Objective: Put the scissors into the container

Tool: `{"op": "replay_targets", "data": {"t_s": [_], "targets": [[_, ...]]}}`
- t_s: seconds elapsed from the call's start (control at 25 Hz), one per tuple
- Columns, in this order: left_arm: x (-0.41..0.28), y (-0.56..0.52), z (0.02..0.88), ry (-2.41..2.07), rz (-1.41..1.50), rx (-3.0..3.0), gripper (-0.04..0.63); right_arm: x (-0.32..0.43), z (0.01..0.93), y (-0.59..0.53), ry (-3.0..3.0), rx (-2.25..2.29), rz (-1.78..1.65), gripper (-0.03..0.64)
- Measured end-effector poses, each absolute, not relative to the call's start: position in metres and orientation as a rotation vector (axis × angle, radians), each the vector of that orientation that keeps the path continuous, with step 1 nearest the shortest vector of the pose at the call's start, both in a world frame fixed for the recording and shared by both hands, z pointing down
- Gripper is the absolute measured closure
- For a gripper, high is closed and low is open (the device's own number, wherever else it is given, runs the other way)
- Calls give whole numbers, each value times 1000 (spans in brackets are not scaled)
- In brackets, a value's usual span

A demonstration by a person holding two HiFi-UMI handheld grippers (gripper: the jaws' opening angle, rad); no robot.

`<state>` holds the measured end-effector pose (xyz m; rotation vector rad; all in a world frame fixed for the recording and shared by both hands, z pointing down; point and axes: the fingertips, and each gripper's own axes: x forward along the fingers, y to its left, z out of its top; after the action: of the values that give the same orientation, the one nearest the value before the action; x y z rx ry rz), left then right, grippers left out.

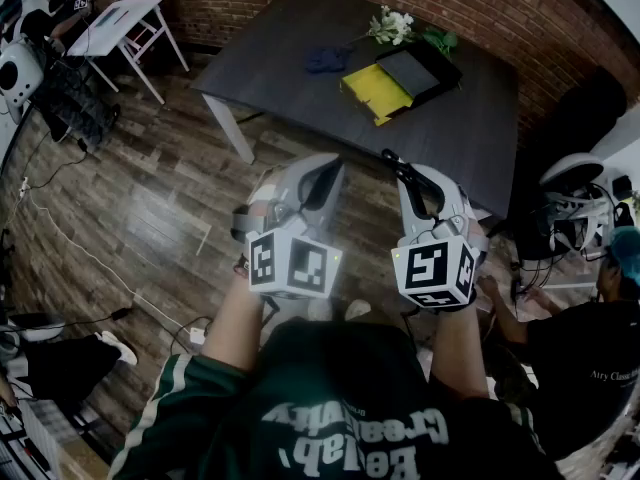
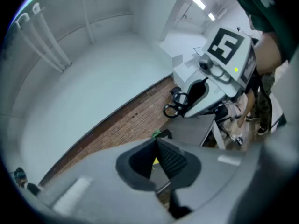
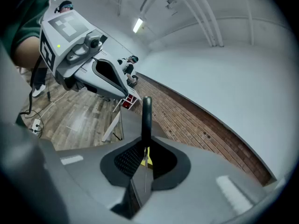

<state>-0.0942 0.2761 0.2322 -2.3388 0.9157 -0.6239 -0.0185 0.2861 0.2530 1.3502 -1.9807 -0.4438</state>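
Head view, my colleague asks: "Where are the scissors (image 1: 398, 168) now?"

Me: "They are in the air, in front of my chest and above the wooden floor. They are well apart from the black container (image 1: 428, 60), which stands on the dark table (image 1: 300, 38) just beside a flat yellow thing (image 1: 372, 88)."

Colleague: "And which gripper has them?"

Me: "The right gripper (image 3: 145, 148) is clenched on them. Its pads press the blade part and the black handle sticks out in front. The left gripper (image 2: 156, 146) has its jaws together with nothing between them. It hangs beside the right one, I think only to stay out of the way."

Colleague: "Why do you grip them at the blades?"

Me: "I believe it is so the sharp end stays covered and the handle loops can go into the container first."

Colleague: "Which way do they point?"

Me: "Their long axis follows the gripper's own line. The handles point forward to the table and a little downward, and the blades point back to my hand. In the right gripper view I see them edge-on."
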Motion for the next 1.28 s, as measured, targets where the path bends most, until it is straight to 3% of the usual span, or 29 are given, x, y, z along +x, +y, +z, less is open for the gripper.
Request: {"op": "replay_targets", "data": {"t_s": [1.28], "targets": [[-101, 287, 237, 893, -649, -2330, 592, -25, 255, 299, -1972, 1367, -444, 578]]}}
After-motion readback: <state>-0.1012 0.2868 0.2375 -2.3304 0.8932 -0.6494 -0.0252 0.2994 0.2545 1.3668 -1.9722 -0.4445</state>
